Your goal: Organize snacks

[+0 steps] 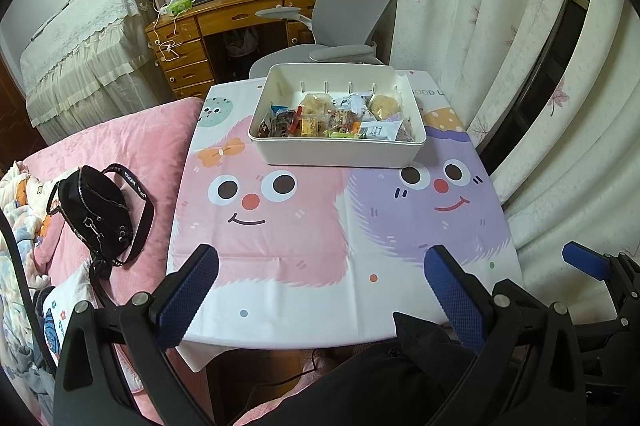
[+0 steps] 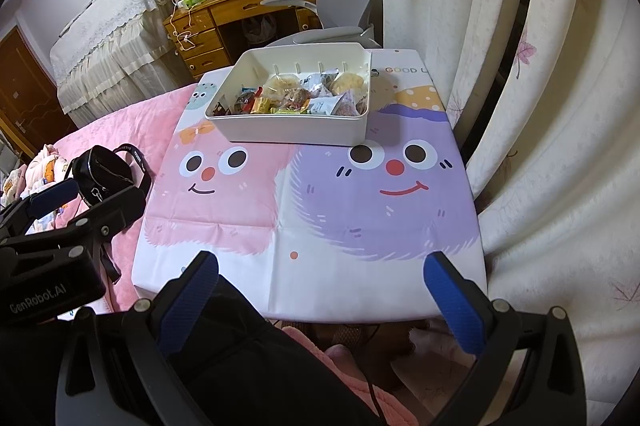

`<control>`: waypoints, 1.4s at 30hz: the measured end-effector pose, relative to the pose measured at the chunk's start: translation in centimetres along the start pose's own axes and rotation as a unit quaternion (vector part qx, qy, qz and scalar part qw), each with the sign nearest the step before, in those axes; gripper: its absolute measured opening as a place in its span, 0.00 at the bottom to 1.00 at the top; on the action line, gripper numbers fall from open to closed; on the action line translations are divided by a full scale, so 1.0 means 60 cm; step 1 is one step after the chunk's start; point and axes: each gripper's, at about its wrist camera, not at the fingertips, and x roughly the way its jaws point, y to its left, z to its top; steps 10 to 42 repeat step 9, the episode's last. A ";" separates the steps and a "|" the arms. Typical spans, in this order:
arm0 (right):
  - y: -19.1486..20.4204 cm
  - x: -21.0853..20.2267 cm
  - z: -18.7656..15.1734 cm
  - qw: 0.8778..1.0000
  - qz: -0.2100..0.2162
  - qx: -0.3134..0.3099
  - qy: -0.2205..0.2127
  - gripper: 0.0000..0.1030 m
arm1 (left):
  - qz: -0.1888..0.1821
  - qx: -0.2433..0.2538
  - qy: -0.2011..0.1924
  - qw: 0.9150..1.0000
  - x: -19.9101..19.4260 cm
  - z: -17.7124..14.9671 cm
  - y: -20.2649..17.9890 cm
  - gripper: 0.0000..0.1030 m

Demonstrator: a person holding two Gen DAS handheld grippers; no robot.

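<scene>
Snacks (image 1: 336, 120): lying piled inside the white bin (image 1: 336, 150), well ahead of both pairs of fingers and touching neither.
White bin: sitting at the far end of the table cover (image 1: 280, 254); in the left wrist view it is lying ahead and centred between the fingers, in the right wrist view ahead and toward the left finger.
Left gripper (image 1: 322, 290): fingers standing spread wide, holding nothing, hovering over the near table edge.
Right gripper (image 2: 320, 300): fingers standing spread wide, holding nothing, hovering at the near table edge.
Readable writing: "GOOD L" showing on the table cover beyond the bin, past the right finger; "GenRobot.AI" showing on the left gripper body in the right wrist view.
Snack wrappers: print too small to read.
Black bag (image 1: 96, 210): lying on the pink bedding (image 1: 132, 146), beyond the left finger.
</scene>
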 end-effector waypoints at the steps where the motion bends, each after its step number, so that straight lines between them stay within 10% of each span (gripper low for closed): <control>1: 0.000 0.000 0.000 1.000 0.000 0.000 0.000 1.00 | 0.000 0.000 0.000 1.000 0.000 -0.001 0.000 0.99; 42: 0.001 0.000 -0.002 1.000 0.000 0.000 0.001 1.00 | 0.001 0.000 0.000 1.000 0.000 -0.001 -0.001 0.99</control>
